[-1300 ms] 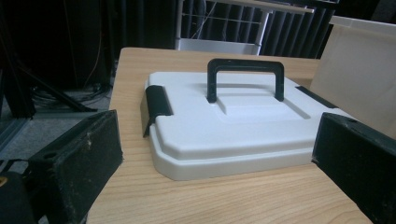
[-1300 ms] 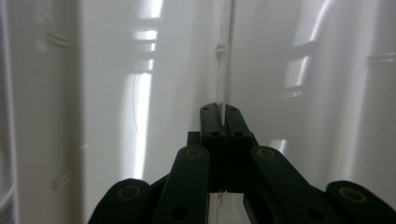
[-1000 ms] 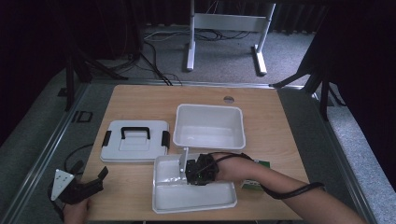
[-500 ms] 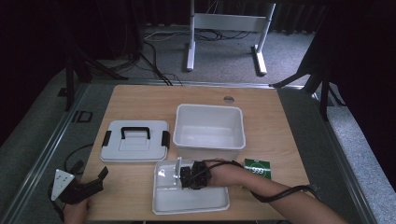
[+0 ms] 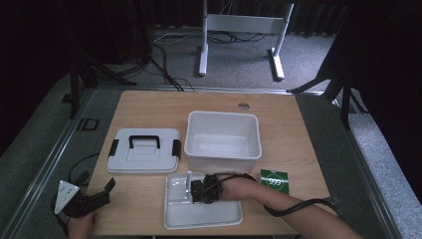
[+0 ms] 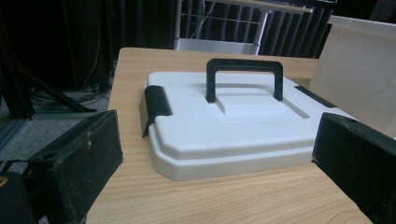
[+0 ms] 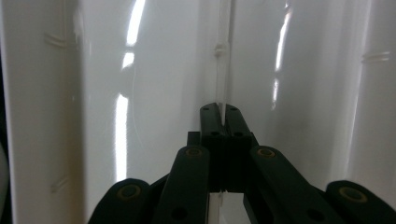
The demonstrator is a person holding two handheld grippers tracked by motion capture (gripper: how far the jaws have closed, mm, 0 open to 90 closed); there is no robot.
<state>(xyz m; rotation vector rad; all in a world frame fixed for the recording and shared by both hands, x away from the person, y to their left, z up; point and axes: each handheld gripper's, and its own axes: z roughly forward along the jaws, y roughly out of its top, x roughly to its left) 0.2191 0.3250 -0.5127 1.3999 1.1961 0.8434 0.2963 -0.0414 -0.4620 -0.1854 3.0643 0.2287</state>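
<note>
White divided tray (image 5: pixel 201 214) at lower centre of the high view, below the open white bin (image 5: pixel 224 134). Right gripper (image 5: pixel 191 189) down inside the tray, jaws clamped on its thin upright divider wall (image 7: pixel 223 70). Left gripper (image 5: pixel 107 189) at lower left, jaws wide apart, holding nothing, facing the handled lid (image 6: pixel 233 126). Green packet (image 5: pixel 274 181) right of the tray.

A white divided tray (image 5: pixel 199 214) lies at the lower middle of the high view, its glossy white inner wall (image 7: pixel 154 93) streaked with bright reflections. Above it stands a white bin (image 5: pixel 223 137); to the left lies a pale grey lid (image 5: pixel 143 152) with black handle and clips. A green card with white markings (image 5: pixel 274 180) rests on the light wood-grain table (image 5: pixel 149 107). Both grippers are black.
</note>
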